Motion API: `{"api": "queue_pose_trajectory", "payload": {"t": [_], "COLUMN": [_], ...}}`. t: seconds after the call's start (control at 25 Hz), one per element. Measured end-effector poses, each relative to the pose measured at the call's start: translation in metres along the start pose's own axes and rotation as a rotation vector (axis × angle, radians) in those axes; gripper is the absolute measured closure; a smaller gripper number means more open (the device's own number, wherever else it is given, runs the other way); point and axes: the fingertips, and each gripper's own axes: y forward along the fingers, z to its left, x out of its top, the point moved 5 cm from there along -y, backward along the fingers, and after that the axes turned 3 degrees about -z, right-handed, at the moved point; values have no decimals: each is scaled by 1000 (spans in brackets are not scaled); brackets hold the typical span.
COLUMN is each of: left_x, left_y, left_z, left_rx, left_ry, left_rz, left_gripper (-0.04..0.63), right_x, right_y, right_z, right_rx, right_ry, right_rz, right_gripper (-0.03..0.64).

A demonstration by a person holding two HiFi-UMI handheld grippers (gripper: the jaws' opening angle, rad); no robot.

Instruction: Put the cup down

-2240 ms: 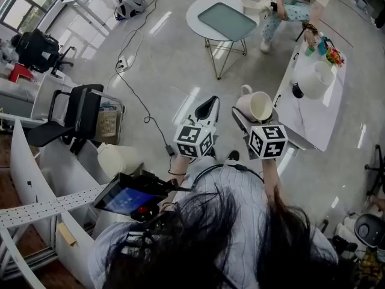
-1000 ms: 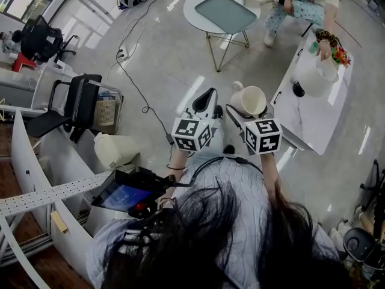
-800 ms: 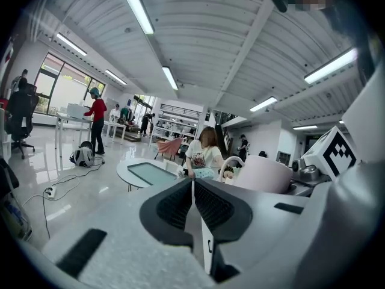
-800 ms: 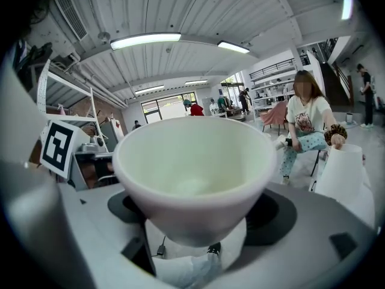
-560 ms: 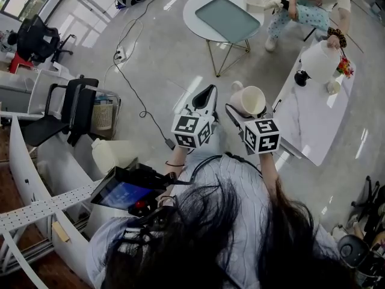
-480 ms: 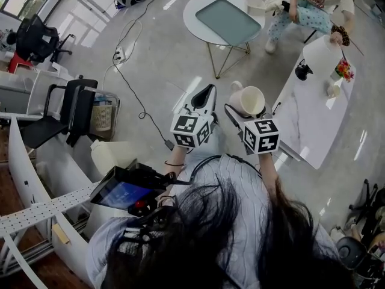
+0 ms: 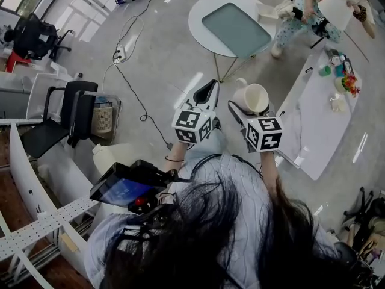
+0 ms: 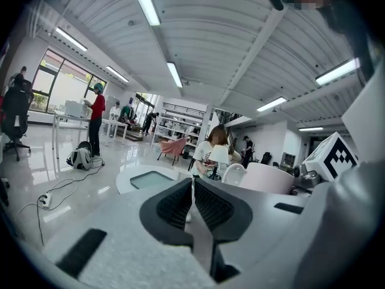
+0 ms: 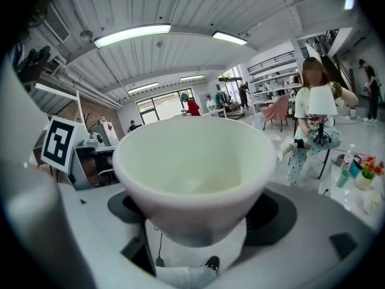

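Note:
A cream cup (image 7: 252,99) with a handle hangs in the air, held by my right gripper (image 7: 245,110), which is shut on it. In the right gripper view the cup (image 9: 194,174) fills the middle, its empty mouth facing the camera. My left gripper (image 7: 206,94) is beside it to the left, shut with nothing between its ribbed pads (image 8: 173,205). The cup (image 8: 264,178) shows at the right of the left gripper view. Both grippers are held high over the floor, short of the long white table (image 7: 316,125).
A round white table (image 7: 231,26) with a glass inset stands ahead. A seated person (image 7: 307,5) holds a white lamp (image 7: 334,8) at the far right. Small items lie on the long table's far end (image 7: 338,77). Office chairs (image 7: 75,113) and floor cables (image 7: 129,71) are at the left.
The seated person has lifted the white lamp off the long table and holds it up. My view has shifted slightly; both grippers and the cup keep their pose.

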Motion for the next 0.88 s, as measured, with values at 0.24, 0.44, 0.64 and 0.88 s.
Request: {"api": "queue_pose_trajectory", "payload": {"t": [0.24, 0.44, 0.64, 0.88], "left_x": [6, 9, 14, 17], "left_y": [23, 39, 50, 57], "left_z": [31, 48, 62, 75], "left_rx": [4, -12, -29, -41], "left_ry": [-21, -32, -29, -30], "left_rz": [23, 28, 24, 30], "left_gripper": [575, 575, 575, 575], "right_x": [19, 28, 33, 40], "right_y": [38, 58, 76, 87], "right_z": [-7, -9, -11, -16], "right_rx": [-1, -10, -23, -48], "right_ry": [6, -2, -6, 4], "right_rz": [23, 40, 49, 41], "right_gripper": [176, 176, 176, 176]}}
